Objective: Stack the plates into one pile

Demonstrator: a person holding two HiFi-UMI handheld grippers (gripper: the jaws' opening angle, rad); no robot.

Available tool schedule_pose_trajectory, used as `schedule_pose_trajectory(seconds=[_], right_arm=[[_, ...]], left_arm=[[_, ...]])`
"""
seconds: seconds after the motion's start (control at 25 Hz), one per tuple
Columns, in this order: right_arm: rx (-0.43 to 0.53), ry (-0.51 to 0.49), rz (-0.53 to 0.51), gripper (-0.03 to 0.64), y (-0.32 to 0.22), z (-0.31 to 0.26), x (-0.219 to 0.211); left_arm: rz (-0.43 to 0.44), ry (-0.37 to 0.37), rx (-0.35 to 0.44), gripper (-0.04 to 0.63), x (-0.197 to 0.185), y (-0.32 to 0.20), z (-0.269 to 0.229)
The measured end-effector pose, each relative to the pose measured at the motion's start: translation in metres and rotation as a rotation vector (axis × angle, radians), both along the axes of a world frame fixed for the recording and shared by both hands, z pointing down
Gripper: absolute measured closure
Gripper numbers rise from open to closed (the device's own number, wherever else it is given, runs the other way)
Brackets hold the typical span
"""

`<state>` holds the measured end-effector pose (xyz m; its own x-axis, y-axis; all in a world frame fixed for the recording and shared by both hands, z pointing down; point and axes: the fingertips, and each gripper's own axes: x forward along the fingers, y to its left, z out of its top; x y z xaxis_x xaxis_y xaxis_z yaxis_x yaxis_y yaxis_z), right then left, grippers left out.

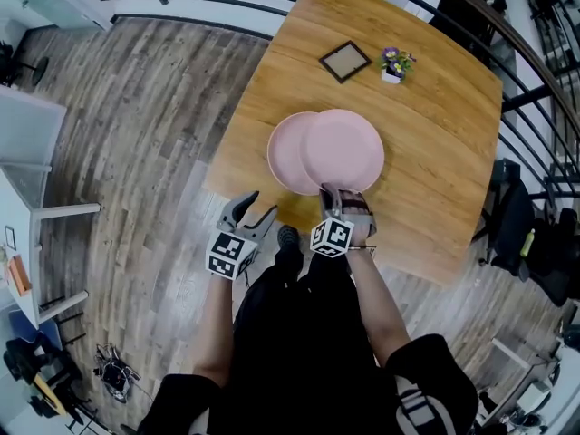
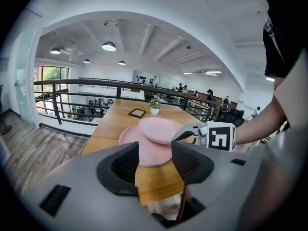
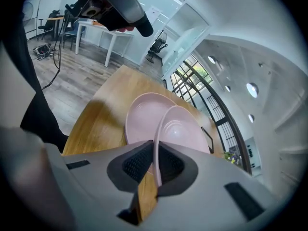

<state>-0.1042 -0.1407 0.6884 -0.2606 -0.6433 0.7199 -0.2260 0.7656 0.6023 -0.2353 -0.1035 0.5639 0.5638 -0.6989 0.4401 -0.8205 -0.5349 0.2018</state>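
The top plate looks stiff, smooth and pink. I'd guess it is light enough for one claw, but slippery and easy to chip. It sits overlapping the right part of the bottom plate, slightly tilted, and both are near the middle of the desk. The thin near rim is the natural place to hold it, and the right claw is clamped there, pads pinching the edge. The left claw hangs by the desk's near edge, jaws apart with nothing in them.
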Motion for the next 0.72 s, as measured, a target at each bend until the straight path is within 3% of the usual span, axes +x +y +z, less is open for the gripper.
schedule_pose_trajectory(seconds=[0.72], right_arm=[[-0.023, 0.030, -0.109, 0.584, 0.013, 0.018, -0.063]], left_arm=[[-0.004, 0.016, -0.022, 0.362, -0.032, 0.000, 0.014]])
